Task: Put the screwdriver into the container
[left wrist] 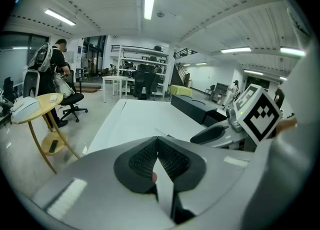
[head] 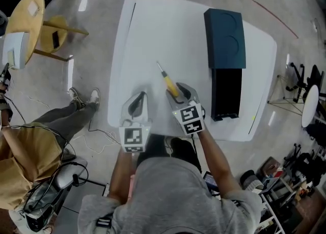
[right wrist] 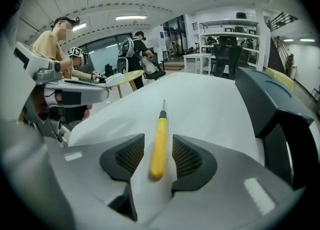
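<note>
A yellow-handled screwdriver [head: 168, 82] lies flat on the white table [head: 153, 29], its thin metal tip pointing away from me. My right gripper [head: 179, 91] is open and straddles the handle's near end; in the right gripper view the screwdriver [right wrist: 160, 144] sits between the two pads with a gap on each side. My left gripper [head: 138, 98] rests just to the left, shut with nothing in it [left wrist: 158, 141]. The dark container [head: 226, 93] stands open to the right of the screwdriver, its lid [head: 225, 37] laid back beyond it.
A round wooden side table [head: 25, 19] stands off the table's left side. A person in a tan top [head: 20, 151] sits at the lower left with gear on the floor. Chairs and stands [head: 305, 95] crowd the right edge.
</note>
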Motion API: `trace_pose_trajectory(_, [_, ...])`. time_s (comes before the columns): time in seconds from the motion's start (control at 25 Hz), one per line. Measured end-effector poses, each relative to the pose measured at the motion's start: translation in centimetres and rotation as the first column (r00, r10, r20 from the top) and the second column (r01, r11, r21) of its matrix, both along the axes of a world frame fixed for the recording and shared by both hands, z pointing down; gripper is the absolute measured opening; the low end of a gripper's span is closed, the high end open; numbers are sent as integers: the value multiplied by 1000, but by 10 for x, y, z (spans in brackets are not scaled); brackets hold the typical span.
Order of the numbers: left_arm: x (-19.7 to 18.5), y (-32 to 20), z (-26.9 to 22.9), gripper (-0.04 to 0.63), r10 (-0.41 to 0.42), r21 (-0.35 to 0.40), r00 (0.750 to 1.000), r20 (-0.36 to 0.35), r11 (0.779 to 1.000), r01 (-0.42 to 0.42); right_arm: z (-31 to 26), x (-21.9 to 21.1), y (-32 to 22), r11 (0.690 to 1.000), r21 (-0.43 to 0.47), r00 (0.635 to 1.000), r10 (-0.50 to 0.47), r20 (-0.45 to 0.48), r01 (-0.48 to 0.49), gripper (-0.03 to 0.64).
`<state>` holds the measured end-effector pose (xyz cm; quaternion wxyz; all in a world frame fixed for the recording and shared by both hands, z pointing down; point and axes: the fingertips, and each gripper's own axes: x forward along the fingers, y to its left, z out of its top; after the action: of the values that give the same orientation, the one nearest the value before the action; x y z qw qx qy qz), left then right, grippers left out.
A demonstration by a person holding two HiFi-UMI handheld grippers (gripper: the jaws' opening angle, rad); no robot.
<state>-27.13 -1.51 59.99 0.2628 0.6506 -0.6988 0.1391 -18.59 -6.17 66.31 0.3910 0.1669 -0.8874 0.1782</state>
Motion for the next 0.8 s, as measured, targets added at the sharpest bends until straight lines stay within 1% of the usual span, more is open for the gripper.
trace_pose_trajectory(0.16, [-1,-1,5,12,4,-6,1000,-5,1000,-4,11,-2,2,1000,-11,1000,-5,-27,5,169])
trace_pose_trajectory(0.36, [-5,-1,7,12,-1,-13,1000,-7,1000,1,15,0,0,999,30,997,-12,-70,15,93])
trace_pose_trajectory(0.6, [-9,3,7,12,-17,-7,1000,-7,1000,17,19,2,2,999,33,997,-12,-81,15,83])
trace_pose_trajectory(0.8, [-9,3,6,12,-18,-7,1000,-4,1000,18,16,1,-1,1000,18,997,-8,-73,9,81])
